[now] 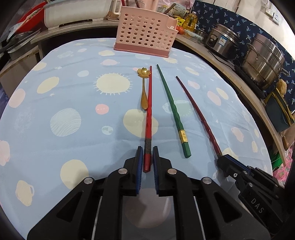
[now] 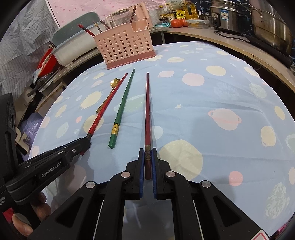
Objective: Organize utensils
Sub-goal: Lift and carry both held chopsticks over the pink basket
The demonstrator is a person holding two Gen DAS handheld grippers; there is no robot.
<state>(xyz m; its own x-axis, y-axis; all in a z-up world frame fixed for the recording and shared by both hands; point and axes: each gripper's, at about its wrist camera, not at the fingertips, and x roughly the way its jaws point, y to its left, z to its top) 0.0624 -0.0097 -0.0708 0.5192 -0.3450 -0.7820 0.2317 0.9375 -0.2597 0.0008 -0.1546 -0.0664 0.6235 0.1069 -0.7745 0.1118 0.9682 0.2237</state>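
Note:
A pink perforated utensil basket (image 1: 145,31) (image 2: 123,44) stands at the far edge of the table. Three chopsticks lie in front of it. My left gripper (image 1: 148,153) has its blue pads on both sides of the thick end of the bright red chopstick (image 1: 149,110) (image 2: 103,110), closed on it. My right gripper (image 2: 148,153) (image 1: 224,160) is closed on the thick end of the dark red chopstick (image 2: 147,110) (image 1: 195,109). The green chopstick (image 1: 171,109) (image 2: 122,105) lies free between them. A gold flower-handled spoon (image 1: 144,86) (image 2: 112,86) lies left of the bright red chopstick.
The table has a blue cloth with planet print (image 1: 64,103) (image 2: 212,103). Behind it a counter carries steel pots (image 1: 265,61) (image 2: 269,25), a rice cooker (image 1: 223,40), bottles, tomatoes (image 2: 178,23) and a white tub (image 1: 77,13).

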